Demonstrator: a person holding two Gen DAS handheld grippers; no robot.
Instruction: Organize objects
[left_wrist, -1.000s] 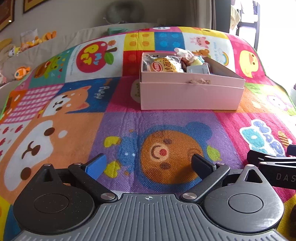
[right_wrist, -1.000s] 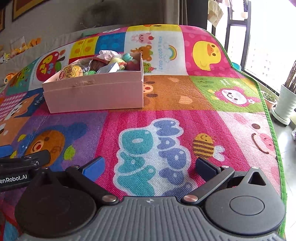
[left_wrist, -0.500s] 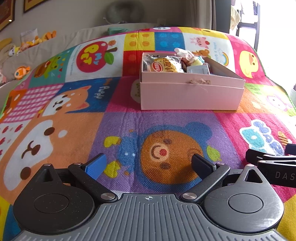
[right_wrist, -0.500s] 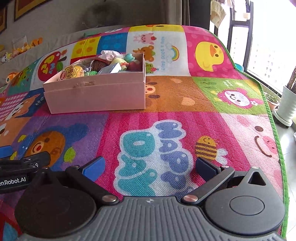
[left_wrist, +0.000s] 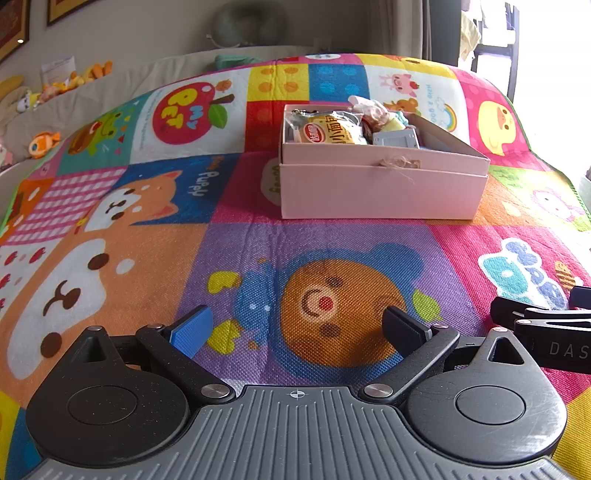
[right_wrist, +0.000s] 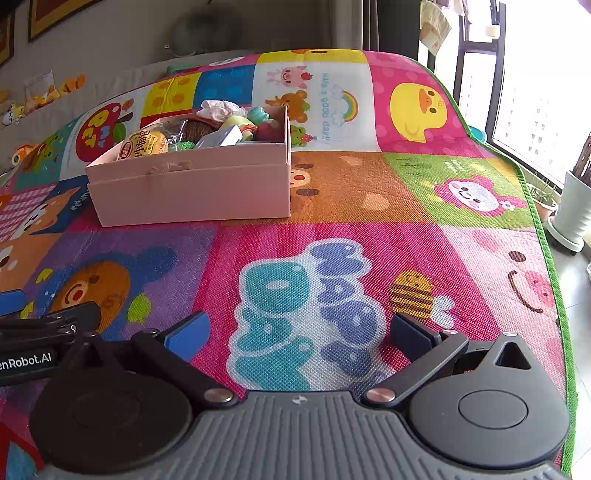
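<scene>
A pale pink cardboard box (left_wrist: 382, 190) with its top open sits flat on the colourful play mat, well ahead of the cameras, its long side facing forward. It is packed with small things: a yellow snack packet (left_wrist: 334, 133) with a red logo lies at the left end, a grey-blue rectangular piece (left_wrist: 395, 139) leans near the middle, and a white crumpled cloth (right_wrist: 218, 108) pokes above the rim at the back. A brown knitted item (right_wrist: 197, 130), a teal toy (right_wrist: 257, 114) and other small toys fill the right end.
</scene>
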